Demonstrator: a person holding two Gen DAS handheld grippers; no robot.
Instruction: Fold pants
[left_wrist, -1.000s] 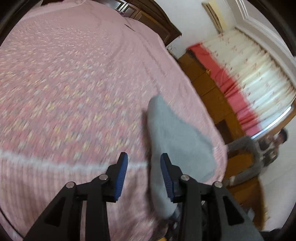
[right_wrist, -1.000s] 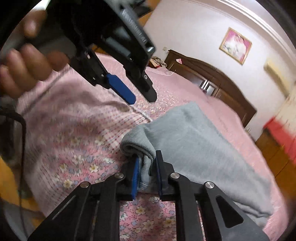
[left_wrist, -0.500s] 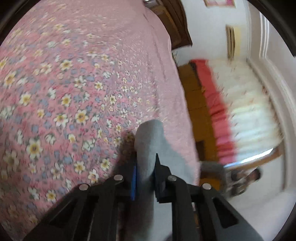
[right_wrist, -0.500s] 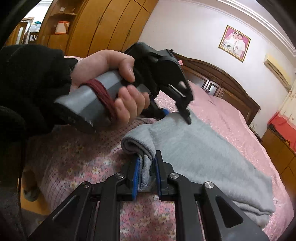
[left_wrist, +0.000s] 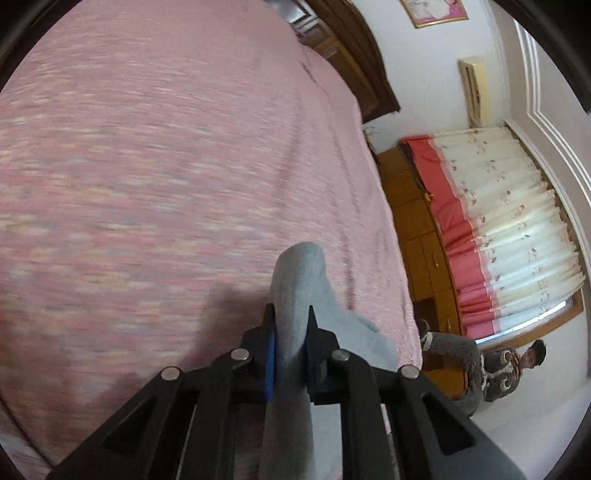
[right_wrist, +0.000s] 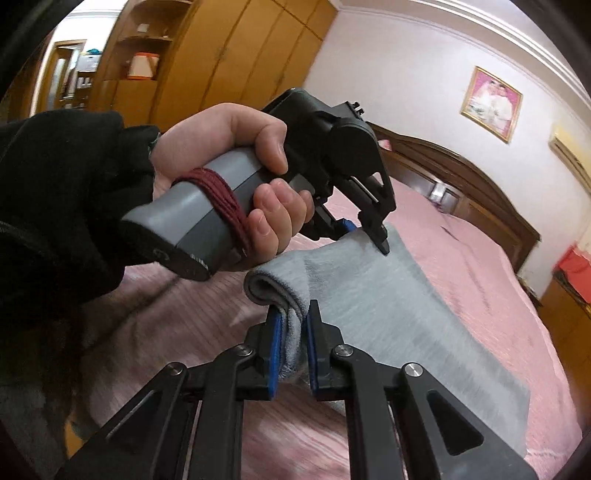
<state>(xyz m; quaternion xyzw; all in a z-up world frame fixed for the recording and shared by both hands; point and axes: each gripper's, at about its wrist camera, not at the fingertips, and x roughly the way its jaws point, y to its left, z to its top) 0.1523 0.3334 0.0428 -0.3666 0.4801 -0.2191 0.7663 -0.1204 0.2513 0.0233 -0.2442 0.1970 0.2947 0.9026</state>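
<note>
The right gripper (right_wrist: 293, 332) clamps the folded edge of the grey pants (right_wrist: 388, 302). The left gripper (left_wrist: 290, 332) pinches the same end above the pink bed (left_wrist: 166, 166).

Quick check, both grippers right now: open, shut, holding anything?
Left gripper: shut on the grey pants, pinching a folded edge.
Right gripper: shut on the grey pants, clamped on the rolled end.
</note>
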